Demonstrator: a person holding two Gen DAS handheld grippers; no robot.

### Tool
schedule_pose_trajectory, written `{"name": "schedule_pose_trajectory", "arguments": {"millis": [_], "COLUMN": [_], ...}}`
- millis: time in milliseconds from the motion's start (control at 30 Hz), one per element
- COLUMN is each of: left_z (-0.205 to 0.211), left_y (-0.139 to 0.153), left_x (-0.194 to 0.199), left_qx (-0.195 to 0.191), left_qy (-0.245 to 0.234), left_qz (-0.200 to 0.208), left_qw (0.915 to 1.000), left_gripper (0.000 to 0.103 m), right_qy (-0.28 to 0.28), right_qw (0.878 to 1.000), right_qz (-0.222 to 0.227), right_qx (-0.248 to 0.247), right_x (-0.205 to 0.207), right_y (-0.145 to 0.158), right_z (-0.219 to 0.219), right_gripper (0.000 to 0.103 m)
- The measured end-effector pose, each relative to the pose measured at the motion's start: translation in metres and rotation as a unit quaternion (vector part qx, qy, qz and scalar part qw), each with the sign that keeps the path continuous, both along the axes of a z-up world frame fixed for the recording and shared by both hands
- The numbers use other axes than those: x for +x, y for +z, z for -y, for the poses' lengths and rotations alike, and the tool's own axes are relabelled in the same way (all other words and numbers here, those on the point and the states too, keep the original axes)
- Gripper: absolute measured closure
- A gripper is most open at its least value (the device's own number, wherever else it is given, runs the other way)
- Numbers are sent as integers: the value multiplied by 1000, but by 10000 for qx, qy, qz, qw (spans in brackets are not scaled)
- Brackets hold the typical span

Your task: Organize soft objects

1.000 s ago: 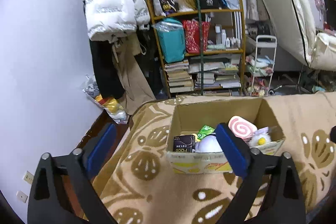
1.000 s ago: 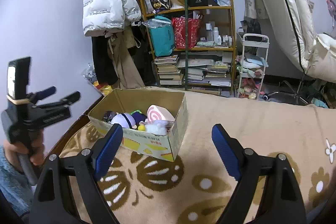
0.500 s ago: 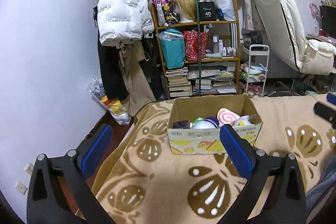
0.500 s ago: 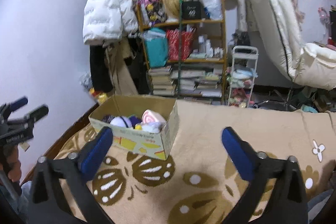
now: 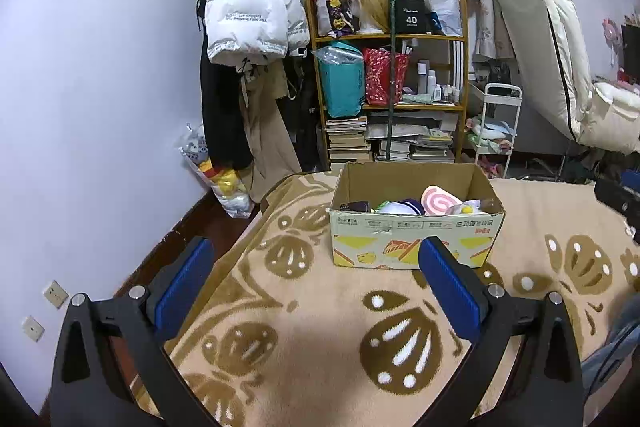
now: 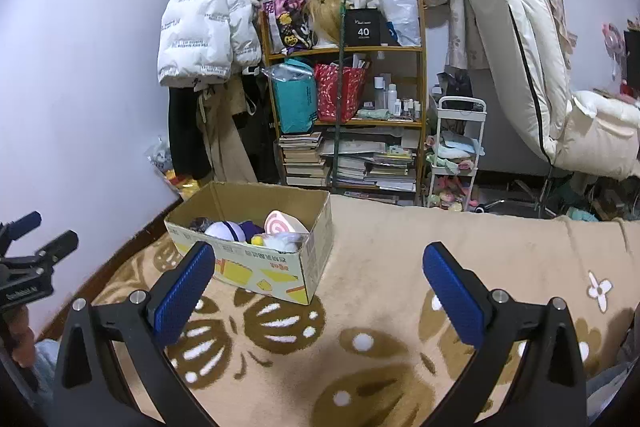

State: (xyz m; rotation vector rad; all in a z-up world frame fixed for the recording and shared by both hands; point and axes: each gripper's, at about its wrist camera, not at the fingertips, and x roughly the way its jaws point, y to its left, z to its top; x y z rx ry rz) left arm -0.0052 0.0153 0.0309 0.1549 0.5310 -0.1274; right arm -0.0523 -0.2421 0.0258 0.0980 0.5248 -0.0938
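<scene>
The left gripper (image 5: 316, 269) is released, its blue pads spread wide with nothing between them; its jaws have just been opening. The right gripper (image 6: 316, 273) is likewise released and empty, and its jaws too have just been opening. Both hover over the patterned blanket (image 5: 320, 339), clear of everything.

The cardboard box (image 5: 414, 241) sits on the blanket ahead of both grippers. From the left gripper it lies straight ahead and slightly right, its long printed side facing the camera, so its long axis runs across the view. From the right gripper it lies ahead and to the left, turned corner-on, its long axis slanting from near left to far right. The left gripper looks the nearer and better squared to it.

Inside the box lie the soft toys: a pink swirl plush (image 5: 438, 201) leaning up near the right end, a white and purple round plush (image 5: 400, 207) beside it, and a fluffy white toy with a yellow spot (image 5: 464, 209). No soft thing shows loose on the blanket, so the sorting looks close to done.
</scene>
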Motion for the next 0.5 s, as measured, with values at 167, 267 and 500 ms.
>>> {"name": "schedule_pose_trajectory", "arguments": {"millis": [167, 267, 500], "left_z": [-4, -6, -5], "left_y": [-4, -6, -9], "left_x": [3, 6, 11], "left_qx": [79, 23, 67], "left_qy": [53, 41, 44], "left_qz": [23, -50, 32], "left_qw": [10000, 10000, 10000], "left_gripper": [2, 2, 2], "right_qy": [-83, -67, -86], "right_qw": [9998, 9997, 9994], "right_qz": [-69, -70, -66], "right_qx": [-186, -209, -320], "right_x": [4, 4, 5], "right_y": [-6, -7, -11], "right_z": [-5, -5, -6], "right_gripper": [0, 0, 0]}}
